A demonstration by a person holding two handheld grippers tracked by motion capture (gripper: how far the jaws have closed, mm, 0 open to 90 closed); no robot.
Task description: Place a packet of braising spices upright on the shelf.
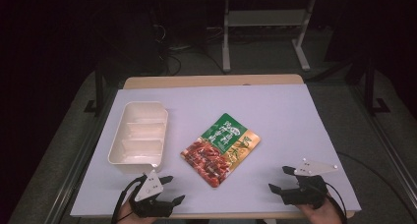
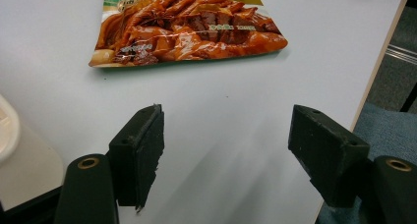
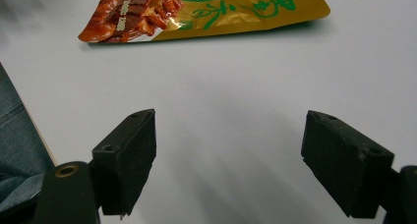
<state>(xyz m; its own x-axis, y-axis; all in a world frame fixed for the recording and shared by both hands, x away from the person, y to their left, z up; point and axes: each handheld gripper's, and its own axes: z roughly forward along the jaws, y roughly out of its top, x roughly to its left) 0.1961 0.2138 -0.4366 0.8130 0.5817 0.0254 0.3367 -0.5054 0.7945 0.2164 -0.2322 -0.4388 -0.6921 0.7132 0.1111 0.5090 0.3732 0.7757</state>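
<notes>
- The left gripper (image 1: 173, 189) holds its jaws wide apart over bare table, gripping nothing; the left gripper view catches a white tray's corner (image 2: 10, 130) at its edge.
- The right gripper (image 1: 279, 180) also stands spread and empty; its view takes in blue fabric beyond the table edge.
- The food packet (image 1: 221, 148) lies flat mid-table, ahead of both grippers and well apart from them.
- The high view gives the whole white tray (image 1: 120, 157), just left of the packet.
</notes>
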